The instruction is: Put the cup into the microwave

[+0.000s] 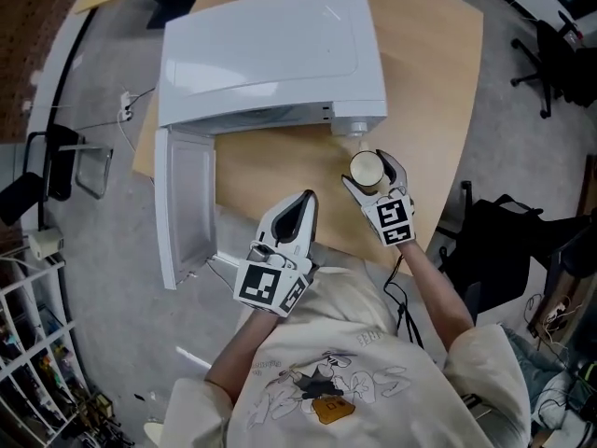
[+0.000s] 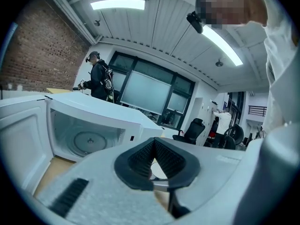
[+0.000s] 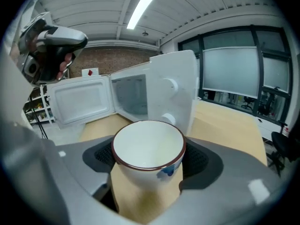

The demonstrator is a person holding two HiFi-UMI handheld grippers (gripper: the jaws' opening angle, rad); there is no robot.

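Two grippers sit over the near edge of the wooden worktop (image 1: pixel 438 101), and only one is loaded. The right gripper (image 1: pixel 371 172) (image 3: pixel 149 156) has its jaws spread wide, with the pads pressed on either side of the cup (image 1: pixel 366 167) (image 3: pixel 147 144). This is a white cup with a dark reddish rim and a blue mark on its side, held upright and empty. It sits just in front of the microwave's (image 1: pixel 270 54) right front corner, where the control knobs are, and is outside the cavity.

The left gripper (image 1: pixel 303 203) (image 2: pixel 153 142) is beside it, toward the worktop's left side. Its jaw tips are together and nothing is between them.

The white microwave stands on the far left part of the worktop. Its door (image 1: pixel 187 203) is swung fully open, reaching out past the worktop's left edge over the floor. The left gripper view looks into the lit cavity, where the round turntable (image 2: pixel 86 142) lies bare.

Behind the microwave in that view there is a brick wall (image 2: pixel 42 55), a person (image 2: pixel 98 78) by the dark windows and an office chair (image 2: pixel 192 128).
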